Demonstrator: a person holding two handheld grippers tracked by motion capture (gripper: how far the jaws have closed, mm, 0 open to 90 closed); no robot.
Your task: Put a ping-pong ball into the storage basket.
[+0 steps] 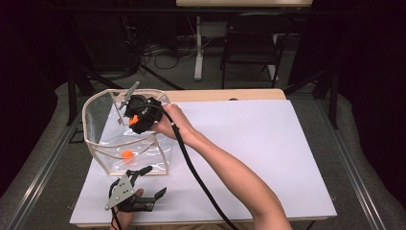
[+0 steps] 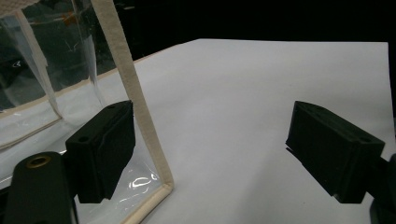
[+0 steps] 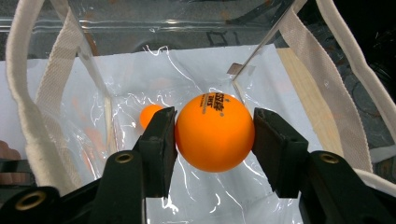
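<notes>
Two black fingers (image 3: 156,154) of the right gripper (image 3: 215,135), closed on an orange ball (image 3: 215,132), one finger pressing each side. Held above the open mouth of a clear plastic bag (image 3: 187,70) with cream fabric trim. Below and beyond the left-hand finger, a second orange ball (image 3: 148,115) on the bag's floor, part hidden by that finger.

From above: right gripper (image 1: 139,117) at the bag's far rim, held ball (image 1: 134,120) just visible between the fingers, second ball (image 1: 127,154) low inside the bag (image 1: 95,139). Bag upright on a white worktop (image 1: 268,158).

Left gripper (image 1: 143,184) on the near side of the bag, fingers spread wide, gripping nothing. Seen along those fingers (image 2: 102,149), the bag's trimmed corner edge (image 2: 140,121) just inside one finger; contact impossible to tell. Bare worktop (image 2: 261,93) between and beyond the two.
</notes>
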